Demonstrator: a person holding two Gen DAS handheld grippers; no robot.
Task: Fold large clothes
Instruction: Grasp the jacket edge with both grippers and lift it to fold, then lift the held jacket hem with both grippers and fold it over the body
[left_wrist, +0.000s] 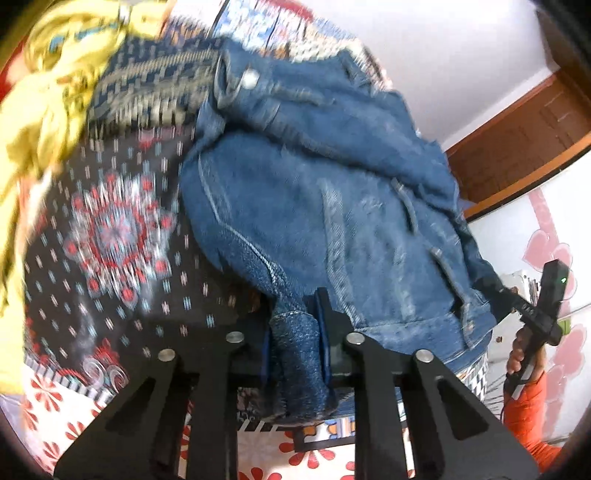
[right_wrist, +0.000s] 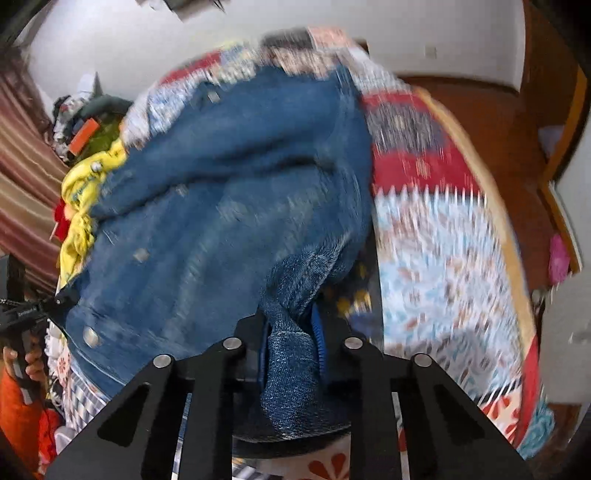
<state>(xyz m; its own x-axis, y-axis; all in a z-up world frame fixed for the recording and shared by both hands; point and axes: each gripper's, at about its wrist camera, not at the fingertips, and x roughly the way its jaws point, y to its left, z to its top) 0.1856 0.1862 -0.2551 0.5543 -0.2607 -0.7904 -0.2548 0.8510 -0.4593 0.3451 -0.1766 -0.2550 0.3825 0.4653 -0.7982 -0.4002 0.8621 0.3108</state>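
The left tool (left_wrist: 295, 339) was clamped on a bunched corner of the denim jacket (left_wrist: 325, 206), its blue pads pressed against the cloth from both sides. The right tool (right_wrist: 291, 343) gripped another denim corner the same way, jaws drawn narrow on a thick roll of cloth. Neither held anything else.

Outward from the two grips, the jacket spread away from the cameras over the bed's patterned bedspread (left_wrist: 110, 240) — rumpled, with the collar end farthest off and metal buttons (right_wrist: 90, 336) showing along one edge in the right wrist view. In that view the bedspread (right_wrist: 436, 229) ran on bare past the jacket's right side. A yellow garment (left_wrist: 55, 96) lay heaped beside it, near the jacket's far left; whether the two touched was hard to tell through the blur.

At the right edge of the left wrist view, a hand (left_wrist: 521, 350) in an orange sleeve held the other tool's handle.

As for progress, the folding looked barely begun: both corners were taken, but no clean fold or flattened panel showed. The jacket likely had to be lifted or spread flat, then folded — and the yellow garment appeared untouched as well.
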